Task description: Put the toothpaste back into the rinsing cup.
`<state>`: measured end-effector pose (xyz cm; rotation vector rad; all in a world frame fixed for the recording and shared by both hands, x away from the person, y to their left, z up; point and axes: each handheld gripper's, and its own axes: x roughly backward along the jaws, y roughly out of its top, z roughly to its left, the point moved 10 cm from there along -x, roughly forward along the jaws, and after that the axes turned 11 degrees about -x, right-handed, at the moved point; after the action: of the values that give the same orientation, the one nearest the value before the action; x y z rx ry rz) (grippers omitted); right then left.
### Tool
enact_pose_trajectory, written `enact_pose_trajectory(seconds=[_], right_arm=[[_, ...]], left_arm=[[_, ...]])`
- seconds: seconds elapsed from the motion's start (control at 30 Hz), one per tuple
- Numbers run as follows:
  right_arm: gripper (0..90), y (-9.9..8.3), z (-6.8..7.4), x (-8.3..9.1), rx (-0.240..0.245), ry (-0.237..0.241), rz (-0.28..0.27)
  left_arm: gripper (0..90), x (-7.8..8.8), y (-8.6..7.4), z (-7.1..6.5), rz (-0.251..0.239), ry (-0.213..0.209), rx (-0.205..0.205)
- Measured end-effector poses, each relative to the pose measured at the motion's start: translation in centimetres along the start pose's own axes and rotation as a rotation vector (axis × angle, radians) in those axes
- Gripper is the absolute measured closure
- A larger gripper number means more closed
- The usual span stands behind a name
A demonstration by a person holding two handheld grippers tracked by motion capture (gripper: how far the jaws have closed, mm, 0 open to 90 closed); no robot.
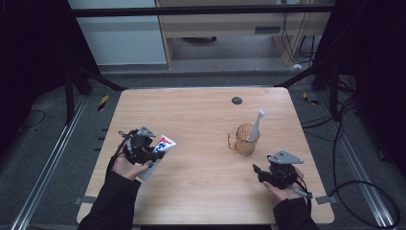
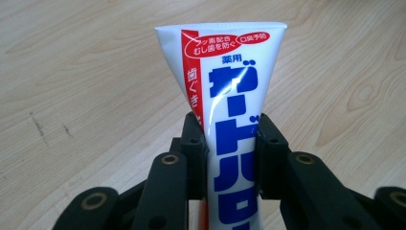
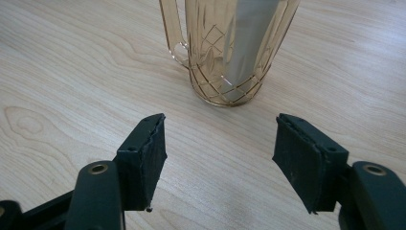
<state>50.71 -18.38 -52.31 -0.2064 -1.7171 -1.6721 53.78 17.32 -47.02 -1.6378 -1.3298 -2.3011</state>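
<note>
Near the worktop's left edge, the left gripper (image 1: 152, 152) is clamping a toothpaste tube (image 1: 162, 147) across its middle, the crimped flat end pointing up and away from the hand. Seen from the left gripper view, the two black pads are pressing the tube's (image 2: 234, 120) sides just below where the body is fanning out toward the crimp. The tube is looking light and soft (a squeezable plastic skin, glossy and likely slippery), so a hard pinch is risking pushing paste toward the cap; the stiffer crimped end or the shoulder by the cap is probably offering a safer hold. Toward the right front corner, the right gripper (image 1: 262, 173) is resting with its jaws spread and nothing between them, facing an amber glass mug (image 3: 230, 52) with a white toothbrush (image 1: 256, 127) standing in it. The tube's cap end is hiding behind the left hand, and the mug's rim is being cut off in the right gripper view.
</note>
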Motion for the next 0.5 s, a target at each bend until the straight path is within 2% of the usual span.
enact_pose_trajectory(seconds=[0.27,0.5], right_arm=[[35.1,0.0,-0.1,-0.1,0.000,-0.004,-0.001],[35.0,0.0,-0.2,0.0,-0.003,-0.012,-0.007]], left_arm=[[70.4,1.4,1.7,0.5,-0.110,0.073,0.014],[70.3,2.2,3.2,1.1,-0.180,0.129,0.027]])
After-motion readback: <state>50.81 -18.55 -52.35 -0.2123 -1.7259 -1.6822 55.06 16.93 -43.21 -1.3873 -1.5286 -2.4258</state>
